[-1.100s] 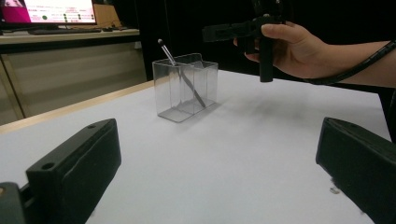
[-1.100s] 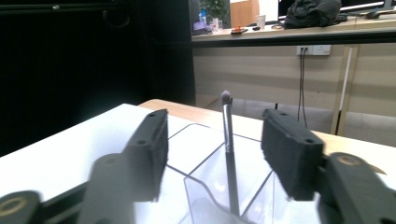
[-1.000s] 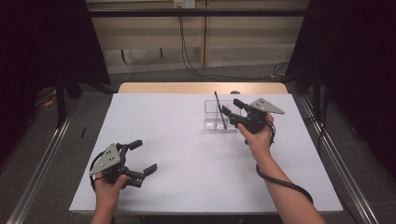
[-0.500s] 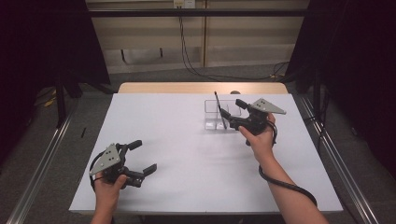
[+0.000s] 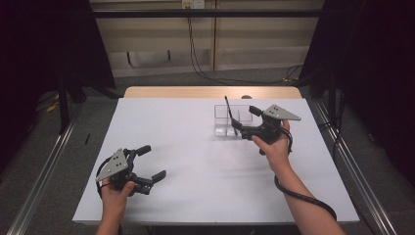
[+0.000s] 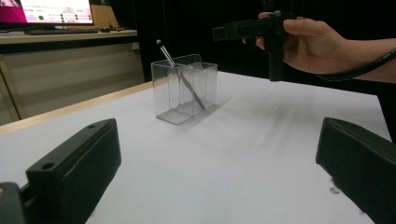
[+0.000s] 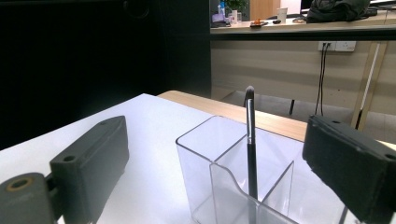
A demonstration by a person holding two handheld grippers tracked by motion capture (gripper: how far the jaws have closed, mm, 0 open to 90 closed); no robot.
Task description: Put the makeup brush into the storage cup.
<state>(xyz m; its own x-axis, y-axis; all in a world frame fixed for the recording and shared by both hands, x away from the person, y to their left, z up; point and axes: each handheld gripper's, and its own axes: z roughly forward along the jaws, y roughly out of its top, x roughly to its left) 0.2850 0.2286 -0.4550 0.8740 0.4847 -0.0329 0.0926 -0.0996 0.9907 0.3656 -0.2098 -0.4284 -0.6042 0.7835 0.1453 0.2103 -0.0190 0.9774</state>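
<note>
White rectangular table (image 5: 205, 196) holds a clear plastic divided organizer box (image 5: 230, 121) at 1 o'clock with a slim dark makeup brush (image 5: 229, 111) leaning inside, right gripper (image 5: 243, 119) jaws apart just beside it, likely having let go, left gripper (image 5: 152, 163) spread idle at 7 o'clock.

White table (image 5: 195, 147); monitor (image 6: 46, 10) on far desk; wall sockets (image 7: 336, 45).

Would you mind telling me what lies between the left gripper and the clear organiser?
Nothing: the left gripper and the clear organiser are separated by bare white tabletop, seen in the high view.
</note>
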